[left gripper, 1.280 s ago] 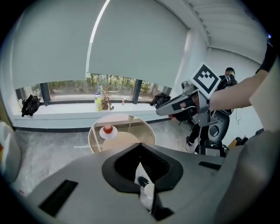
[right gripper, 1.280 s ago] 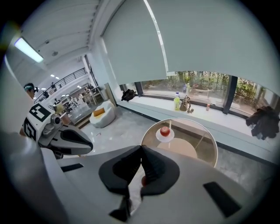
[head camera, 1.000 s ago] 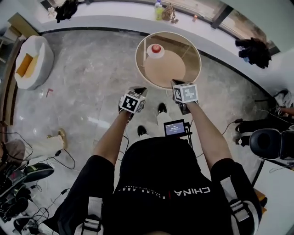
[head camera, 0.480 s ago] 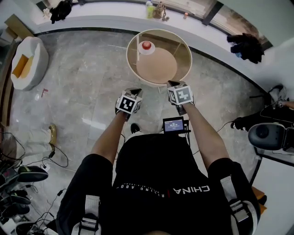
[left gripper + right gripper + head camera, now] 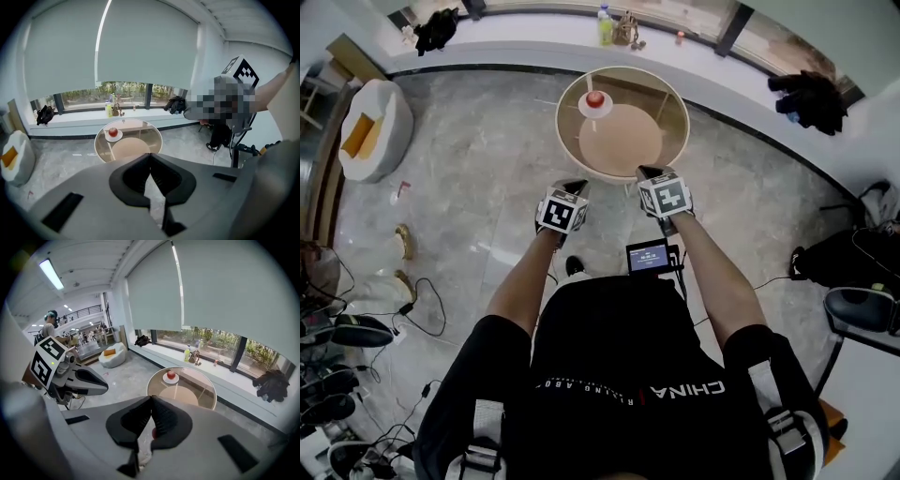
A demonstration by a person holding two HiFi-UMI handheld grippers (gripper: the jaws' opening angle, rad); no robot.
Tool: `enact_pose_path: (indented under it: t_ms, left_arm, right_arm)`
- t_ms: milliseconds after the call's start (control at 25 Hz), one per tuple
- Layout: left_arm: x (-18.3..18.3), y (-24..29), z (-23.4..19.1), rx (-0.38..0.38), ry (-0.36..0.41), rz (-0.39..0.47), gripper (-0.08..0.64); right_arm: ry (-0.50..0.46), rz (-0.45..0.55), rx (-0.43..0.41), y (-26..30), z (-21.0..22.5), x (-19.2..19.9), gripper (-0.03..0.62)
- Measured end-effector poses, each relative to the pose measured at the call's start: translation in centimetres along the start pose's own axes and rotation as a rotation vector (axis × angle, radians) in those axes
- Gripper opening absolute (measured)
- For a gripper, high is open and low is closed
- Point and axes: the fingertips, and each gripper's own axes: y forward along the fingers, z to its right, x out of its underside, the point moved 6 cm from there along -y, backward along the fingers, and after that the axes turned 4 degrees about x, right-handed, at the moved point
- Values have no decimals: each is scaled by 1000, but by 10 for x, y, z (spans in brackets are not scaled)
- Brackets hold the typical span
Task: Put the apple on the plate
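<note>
Left gripper (image 5: pixel 578 184) and right gripper (image 5: pixel 645 172), both closed on nothing, have shifted with the person's step. Apple (image 5: pixel 595 98) sits on the plate (image 5: pixel 584 108) at the table's (image 5: pixel 623 141) 11 o'clock, so placement looks already done.

Closed empty tongs (image 5: pixel 150 156), apple (image 5: pixel 113 131) on plate (image 5: pixel 119 136) far ahead

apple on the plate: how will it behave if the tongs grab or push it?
Round, so the apple probably rolls if nudged; the plate under it looks shallow. The small plate may itself slide on the smooth, glassy table. The apple is likely rigid when squeezed.
</note>
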Motion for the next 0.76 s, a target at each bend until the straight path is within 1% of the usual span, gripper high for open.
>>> enact_pose_path:
  t_ms: [240,360,480,760]
  left_arm:
    - [-1,-3,19,1,-3,57,17]
    - [-6,-9,17,-7,12,71,17]
    - [-12,-13,12,-19,10,88,17]
    - [-14,-18,7,2,34,80,17]
  right_arm:
    - [-27,3,-29,-1,1,9,29]
    - [-31,9,-43,2,-3,3,28]
    - [-35,14,-49,3,-6,-5,29]
    - [-36,23,-53,6,-13,-12,28]
